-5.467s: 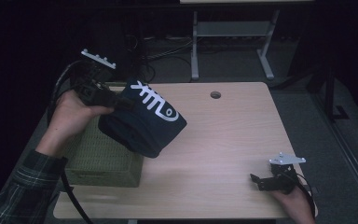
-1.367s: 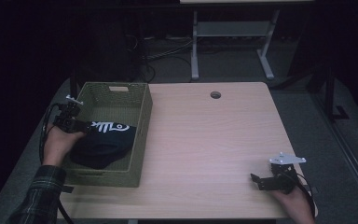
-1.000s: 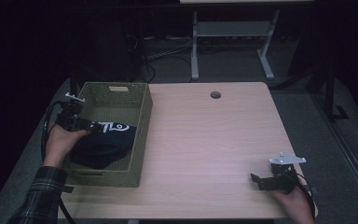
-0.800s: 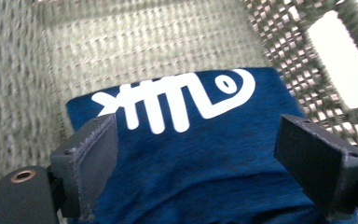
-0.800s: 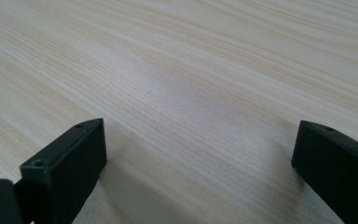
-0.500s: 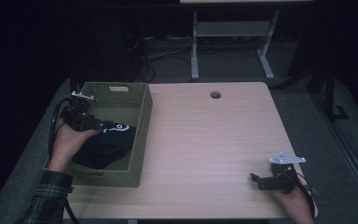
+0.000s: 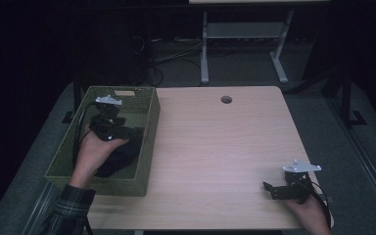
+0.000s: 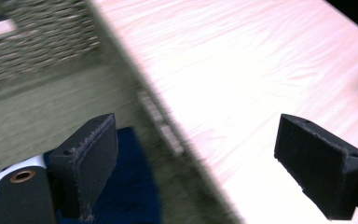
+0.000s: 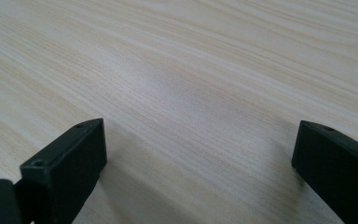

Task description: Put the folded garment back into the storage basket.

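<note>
Since half a second ago my left tool (image 7: 127,131) has lifted and swung toward the basket's counter-side wall, and its jaws now stand wide apart with nothing between them. A few seconds back that same tool carried the dark navy garment (image 7: 122,155) above the green woven basket (image 7: 148,142); now the cloth lies on the basket floor, released. I judge that the placing step is done and the left hand is on its way out.

From the left gripper view, the navy garment (image 8: 121,186) sits low, just beside and under one pad, at the foot of the basket wall (image 8: 42,51). The other pad hangs over the pale wood of the counter (image 8: 242,84) beyond the rim, so the tool straddles the basket's wall from above. I can't tell whether the near pad touches the fabric; the frame is blurred. In the high view the garment is bunched at the basket's end nearest me, against the wall that faces the counter's middle, below and just behind the left hand (image 7: 94,149).

My right tool (image 7: 269,188) rests at the counter's near corner, well apart from the basket, exactly where it has been throughout. In the right gripper view its jaws are spread wide over bare wood (image 9: 191,84), holding nothing.
</note>
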`<action>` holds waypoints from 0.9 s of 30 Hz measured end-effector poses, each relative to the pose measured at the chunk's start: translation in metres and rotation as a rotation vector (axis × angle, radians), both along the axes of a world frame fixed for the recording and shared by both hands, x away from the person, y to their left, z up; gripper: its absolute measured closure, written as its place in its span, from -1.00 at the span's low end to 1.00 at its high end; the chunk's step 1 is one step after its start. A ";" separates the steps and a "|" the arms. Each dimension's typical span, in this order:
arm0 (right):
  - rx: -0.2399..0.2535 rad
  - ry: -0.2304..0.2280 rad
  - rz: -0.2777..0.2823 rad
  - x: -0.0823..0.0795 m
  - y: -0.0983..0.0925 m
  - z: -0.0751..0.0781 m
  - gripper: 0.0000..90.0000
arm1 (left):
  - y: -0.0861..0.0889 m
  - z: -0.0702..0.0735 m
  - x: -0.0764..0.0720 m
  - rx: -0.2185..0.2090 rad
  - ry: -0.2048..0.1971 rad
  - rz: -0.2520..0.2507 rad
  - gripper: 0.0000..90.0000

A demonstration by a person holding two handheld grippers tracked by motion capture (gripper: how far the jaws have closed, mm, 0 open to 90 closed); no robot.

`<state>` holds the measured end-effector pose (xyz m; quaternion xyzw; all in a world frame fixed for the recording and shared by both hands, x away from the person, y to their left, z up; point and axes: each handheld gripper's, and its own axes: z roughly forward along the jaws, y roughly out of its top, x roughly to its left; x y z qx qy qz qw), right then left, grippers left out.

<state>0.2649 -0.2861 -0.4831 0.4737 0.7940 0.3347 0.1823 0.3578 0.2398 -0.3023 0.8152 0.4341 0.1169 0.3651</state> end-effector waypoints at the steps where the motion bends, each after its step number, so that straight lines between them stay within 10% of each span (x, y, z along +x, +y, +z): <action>1: -0.001 -0.001 0.000 0.000 0.000 0.000 -0.94 | -0.007 -0.001 -0.003 -0.007 -0.003 -0.011 -0.71; 27: 0.000 -0.001 0.000 0.000 0.000 0.000 -0.94 | -0.121 -0.054 -0.038 -0.031 -0.050 -0.257 -0.69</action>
